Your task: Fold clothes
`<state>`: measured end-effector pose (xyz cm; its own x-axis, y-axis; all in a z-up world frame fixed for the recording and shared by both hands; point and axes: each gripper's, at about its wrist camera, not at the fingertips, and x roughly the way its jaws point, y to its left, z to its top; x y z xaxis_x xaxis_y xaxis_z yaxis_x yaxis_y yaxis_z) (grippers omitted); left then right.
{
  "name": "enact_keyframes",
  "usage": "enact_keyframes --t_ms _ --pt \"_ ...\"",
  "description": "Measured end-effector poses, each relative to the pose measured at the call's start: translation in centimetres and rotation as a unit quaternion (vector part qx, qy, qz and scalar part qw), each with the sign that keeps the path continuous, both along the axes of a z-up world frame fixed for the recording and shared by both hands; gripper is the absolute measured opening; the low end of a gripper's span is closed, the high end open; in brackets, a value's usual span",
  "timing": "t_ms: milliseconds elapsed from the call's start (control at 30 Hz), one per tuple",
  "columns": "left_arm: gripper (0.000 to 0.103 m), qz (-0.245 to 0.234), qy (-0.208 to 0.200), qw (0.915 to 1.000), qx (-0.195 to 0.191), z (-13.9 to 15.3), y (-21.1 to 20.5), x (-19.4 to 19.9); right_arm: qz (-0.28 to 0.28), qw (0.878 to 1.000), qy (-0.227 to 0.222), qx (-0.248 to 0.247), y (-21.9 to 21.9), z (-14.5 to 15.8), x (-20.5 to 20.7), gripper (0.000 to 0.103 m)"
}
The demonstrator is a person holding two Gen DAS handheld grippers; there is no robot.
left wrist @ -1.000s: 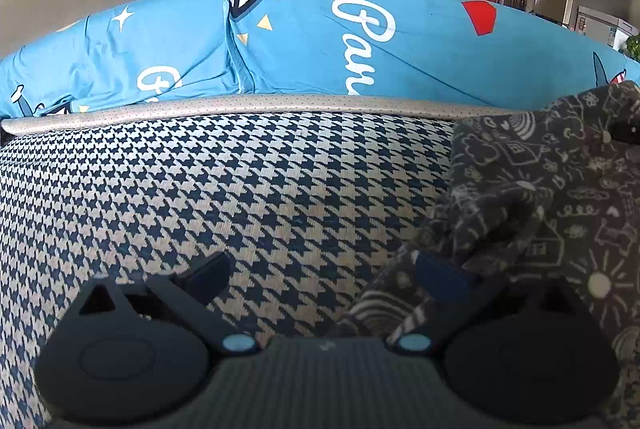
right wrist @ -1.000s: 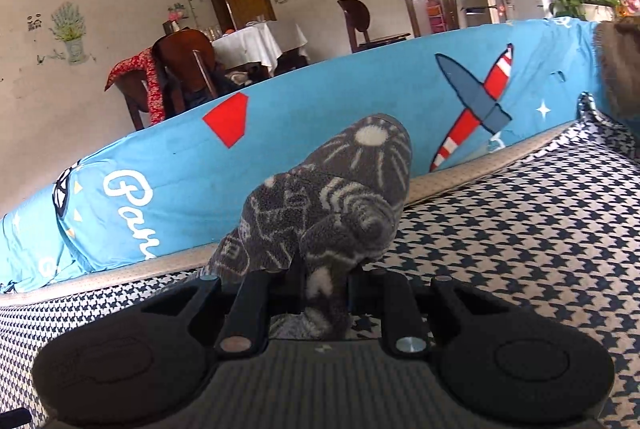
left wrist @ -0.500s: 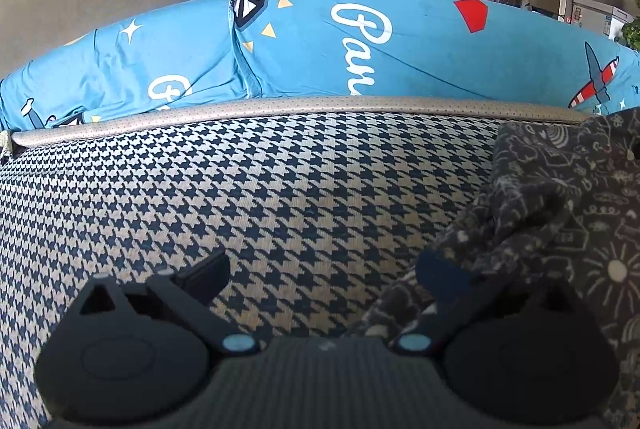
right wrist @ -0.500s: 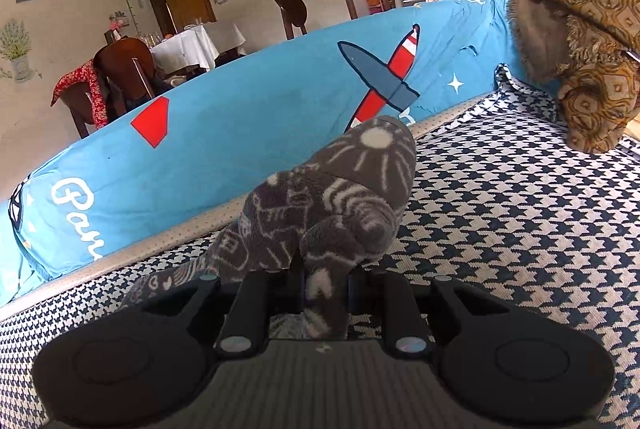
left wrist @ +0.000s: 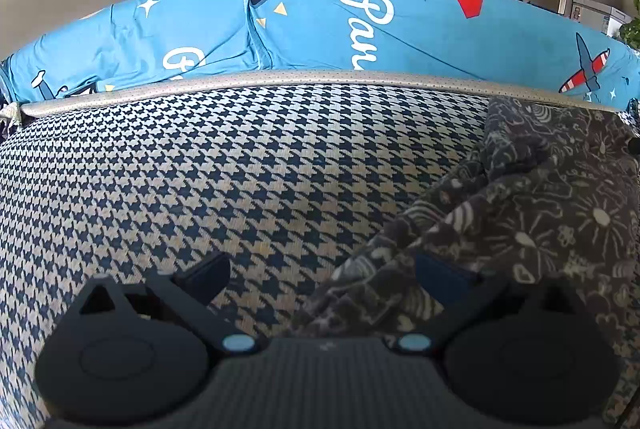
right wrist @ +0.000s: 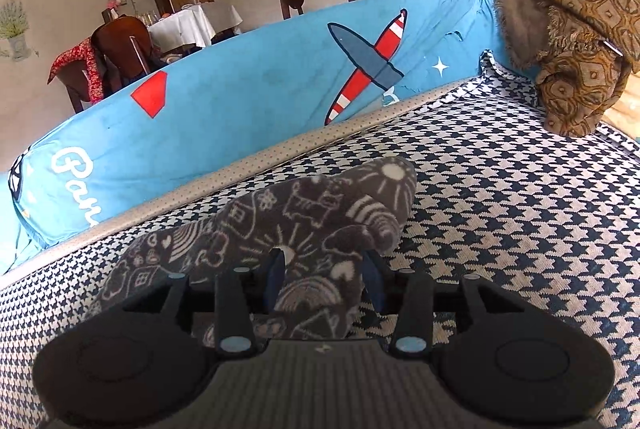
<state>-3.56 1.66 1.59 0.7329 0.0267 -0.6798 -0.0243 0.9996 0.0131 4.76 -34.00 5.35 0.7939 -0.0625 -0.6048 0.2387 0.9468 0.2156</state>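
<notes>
the right gripper [right wrist: 322,275] was opening, the grey printed garment [right wrist: 304,225] between its jaws on the houndstooth sofa seat [right wrist: 500,229]; the left gripper [left wrist: 320,279] gaped beside it.

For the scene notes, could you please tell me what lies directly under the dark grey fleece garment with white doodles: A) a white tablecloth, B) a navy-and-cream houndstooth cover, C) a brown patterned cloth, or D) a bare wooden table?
B: the dark grey fleece garment rests on the navy-and-cream houndstooth cover in both wrist views.
</notes>
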Motion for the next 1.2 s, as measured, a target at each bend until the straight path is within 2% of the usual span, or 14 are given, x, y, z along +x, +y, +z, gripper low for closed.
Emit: enact_keyframes --t_ms 267,500,733,1067,1200 --pt "0.103 0.003 0.003 0.9999 -0.011 -0.6 0.6 -3.0 0.060 0.998 -0.002 0.023 2.3 0.7 -3.4 0.048" --pt "0.103 0.002 -0.005 0.9999 -0.009 -0.8 1.1 -4.7 0.114 0.993 0.012 0.028 4.9 -0.3 -6.6 0.048" --pt "0.103 0.002 -0.001 0.9996 -0.027 -1.2 1.8 -6.3 0.152 0.987 0.018 0.055 7.0 -1.1 -9.9 0.049" --pt "0.103 0.010 0.000 0.9989 -0.045 -1.3 2.8 -8.2 0.236 0.965 0.042 0.105 10.8 -3.0 -15.2 0.049" --pt "0.103 0.015 0.002 0.9984 -0.054 -1.4 3.4 -8.9 0.269 0.958 0.031 0.095 12.5 -2.7 -17.3 0.049"
